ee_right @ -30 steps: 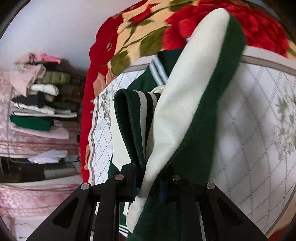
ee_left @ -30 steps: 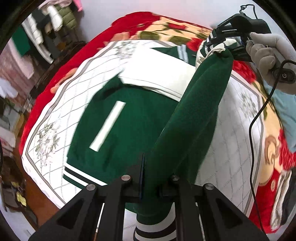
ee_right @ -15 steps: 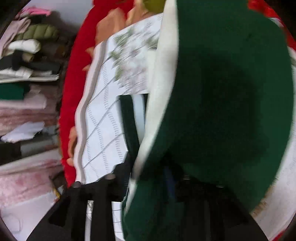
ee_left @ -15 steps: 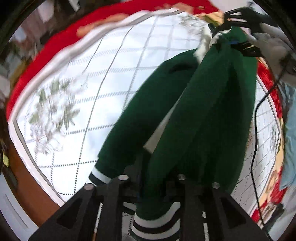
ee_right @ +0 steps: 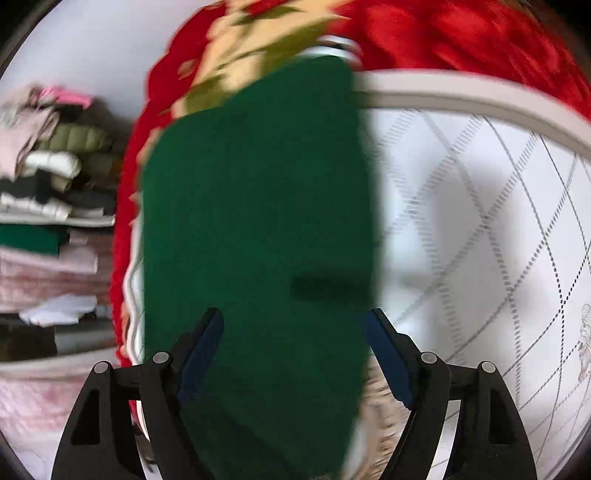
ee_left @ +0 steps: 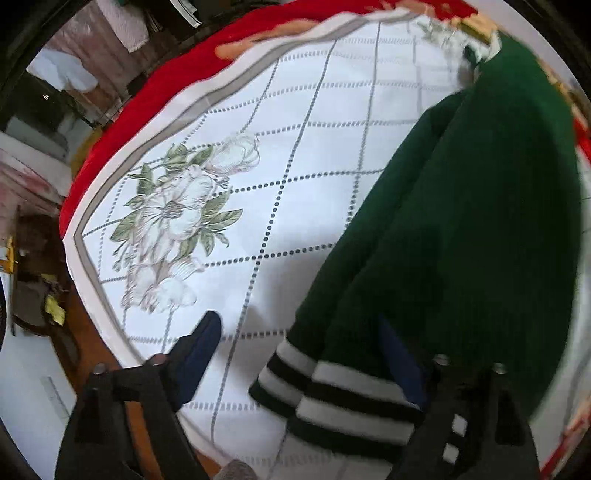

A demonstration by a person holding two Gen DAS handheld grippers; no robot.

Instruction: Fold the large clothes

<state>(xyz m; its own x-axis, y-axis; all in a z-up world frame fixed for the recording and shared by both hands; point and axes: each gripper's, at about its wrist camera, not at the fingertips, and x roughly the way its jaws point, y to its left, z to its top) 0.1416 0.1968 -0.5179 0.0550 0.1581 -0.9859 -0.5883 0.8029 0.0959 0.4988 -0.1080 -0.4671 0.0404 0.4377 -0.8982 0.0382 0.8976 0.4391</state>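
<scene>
Left wrist view shows the left gripper [ee_left: 299, 354] with its jaws spread wide. The left finger [ee_left: 197, 354] stands free over the white quilted cover [ee_left: 295, 155] and touches no cloth. The right finger is mostly hidden behind the green sweater [ee_left: 461, 236], which lies against it; only a strip of its blue pad can be seen. The sweater's striped hem [ee_left: 340, 402], with white and dark bands, hangs near the bottom of the picture between the two fingers, closer to the right one. The sweater runs from there up toward the far right corner, folded in long thick layers on the cover.

This view also shows the printed flower [ee_left: 177, 218] on the cover, the grey border of the cover and the red blanket [ee_left: 155, 96] under it.

In the right wrist view the right gripper [ee_right: 293, 354] is also wide open. The sweater [ee_right: 258, 221] fills the space between both fingers and stretches away from the camera as one broad green band. I cannot tell if the pads touch the cloth, because this picture is blurred. Only this view shows the pile of folded clothes [ee_right: 48, 184] at the left by the wall, and the flowered part of the red blanket [ee_right: 443, 33] beyond the cover [ee_right: 480, 221].
</scene>
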